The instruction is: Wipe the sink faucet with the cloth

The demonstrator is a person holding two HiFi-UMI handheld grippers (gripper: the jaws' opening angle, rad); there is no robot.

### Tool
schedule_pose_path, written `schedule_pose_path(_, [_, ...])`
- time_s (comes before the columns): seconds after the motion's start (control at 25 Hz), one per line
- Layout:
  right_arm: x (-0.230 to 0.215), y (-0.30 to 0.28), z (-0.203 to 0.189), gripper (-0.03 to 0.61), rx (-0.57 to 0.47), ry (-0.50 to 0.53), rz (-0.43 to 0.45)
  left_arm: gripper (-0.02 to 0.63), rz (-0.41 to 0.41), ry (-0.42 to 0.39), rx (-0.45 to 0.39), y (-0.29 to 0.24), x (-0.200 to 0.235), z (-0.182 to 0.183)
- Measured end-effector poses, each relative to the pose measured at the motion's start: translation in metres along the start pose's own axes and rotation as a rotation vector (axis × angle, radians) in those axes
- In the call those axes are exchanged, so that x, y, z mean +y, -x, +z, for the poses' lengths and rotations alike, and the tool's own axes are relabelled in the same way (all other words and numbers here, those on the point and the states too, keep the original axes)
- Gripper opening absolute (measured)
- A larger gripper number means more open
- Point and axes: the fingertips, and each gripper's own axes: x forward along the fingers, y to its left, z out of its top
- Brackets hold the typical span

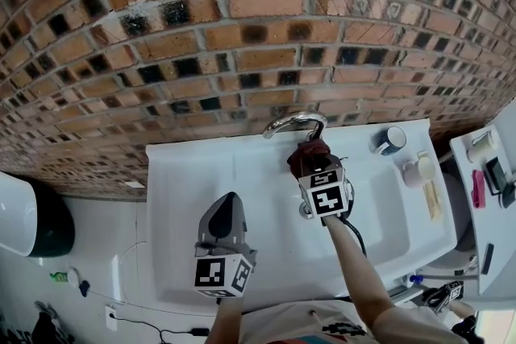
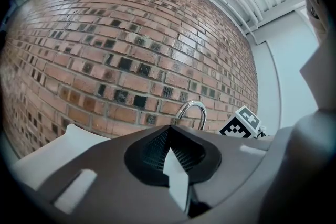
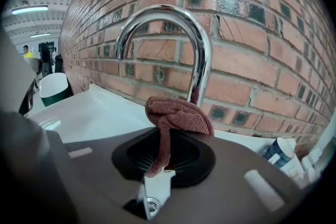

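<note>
Looking down from the head view, we see a white sink (image 1: 193, 173) set against a brick wall (image 1: 242, 12), with the curved chrome faucet (image 1: 292, 123) at its back edge. The right gripper (image 1: 311, 165) reaches to the faucet, its jaws clamped on a reddish-brown cloth (image 1: 308, 152). In the right gripper view we find the right gripper (image 3: 161, 152) pinching a hanging fold of the cloth (image 3: 178, 114), while the bunched upper part sits right at the lower end of the faucet (image 3: 198, 42), whose down-turned spout disappears behind it; we take them to be touching there. The arch of the faucet rises above the cloth, bright and bare. The left gripper (image 1: 228, 201) hovers over the basin's front left part, well apart from the faucet and lower in the head view than the right one. In the left gripper view we see the left gripper (image 2: 170, 136) with its jaws together and nothing between them, the faucet (image 2: 193, 108) standing beyond their tips before the bricks. A blue and white mug (image 1: 391, 139) stands on the sink's rim to the right of the faucet, and we see the same mug (image 3: 278, 152) in the right gripper view.
</note>
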Motion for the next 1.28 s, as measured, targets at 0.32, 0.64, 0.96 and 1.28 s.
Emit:
schedule_pose_path(0.32, [-0.002,-0.004,-0.005,0.04,0.026,-0.051,0.035,0.002,-0.01,-0.007,0.0,0.0,-0.006,0.0])
schedule_pose_path(0.64, [0.0,-0.004,-0.008,0.04,0.07,-0.065,0.086,0.002,-0.018,-0.011,0.006,0.001,-0.012,0.001])
schedule_pose_path(0.96, [0.029,-0.016,-0.024,0.04,0.094,-0.074,0.161,0.002,-0.018,-0.016,0.003,0.0,-0.016,0.002])
schedule_pose_path(1.28, [0.024,0.007,0.01,0.041,-0.064,-0.116,0.163,0.002,-0.001,-0.016,-0.007,0.001,-0.01,0.002])
